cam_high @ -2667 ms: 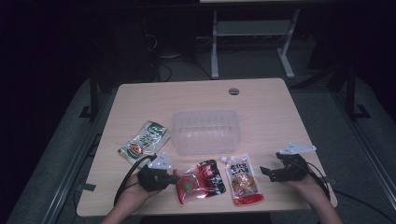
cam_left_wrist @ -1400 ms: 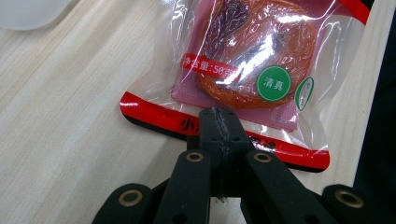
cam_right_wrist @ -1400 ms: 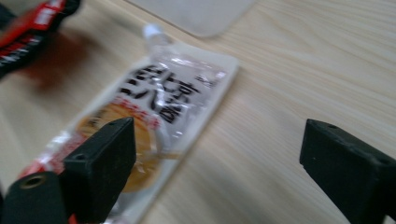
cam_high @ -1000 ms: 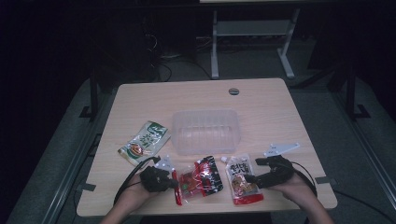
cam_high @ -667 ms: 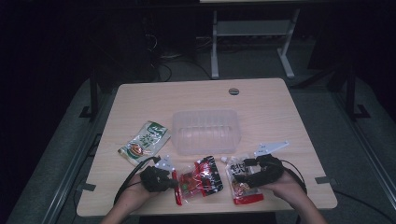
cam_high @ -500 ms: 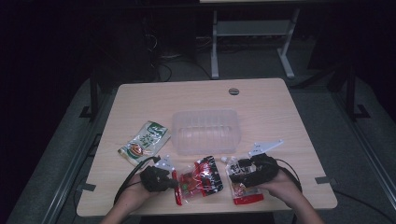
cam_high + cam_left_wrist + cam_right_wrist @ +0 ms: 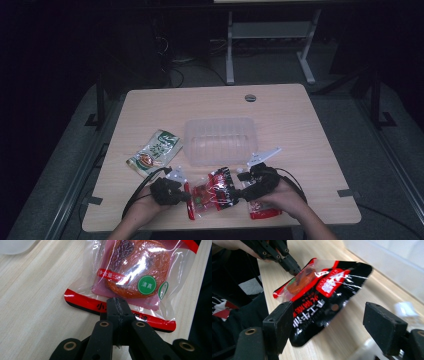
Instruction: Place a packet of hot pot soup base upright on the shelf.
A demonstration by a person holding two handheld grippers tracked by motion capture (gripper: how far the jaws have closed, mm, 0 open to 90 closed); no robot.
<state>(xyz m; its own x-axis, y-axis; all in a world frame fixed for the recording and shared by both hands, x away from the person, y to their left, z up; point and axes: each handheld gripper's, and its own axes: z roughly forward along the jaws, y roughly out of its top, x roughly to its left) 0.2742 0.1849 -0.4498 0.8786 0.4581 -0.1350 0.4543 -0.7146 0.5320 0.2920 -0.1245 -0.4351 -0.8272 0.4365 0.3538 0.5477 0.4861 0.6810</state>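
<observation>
Two grippers are at the near edge of the table [image 7: 300,115], both on the same item — the red-and-black snack packet [image 7: 215,192]. Your left gripper [image 7: 117,305] has its jaws pressed together on the packet's red sealed edge, your hand low near the table's front edge. Your right gripper [image 7: 337,322] stands wide open, its pads either side of the packet's black end without touching it; the packet is tilted up at that end. Your right hand [image 7: 280,195] lies over a second red packet [image 7: 265,212] and points left. The packet sits just in front of the clear plastic container [image 7: 220,140]; a green packet [image 7: 154,152] lies to the left, well apart. Since 2.7 s ago your right gripper has travelled from the table's right side inward to the packet — the left has closed on its edge.
</observation>
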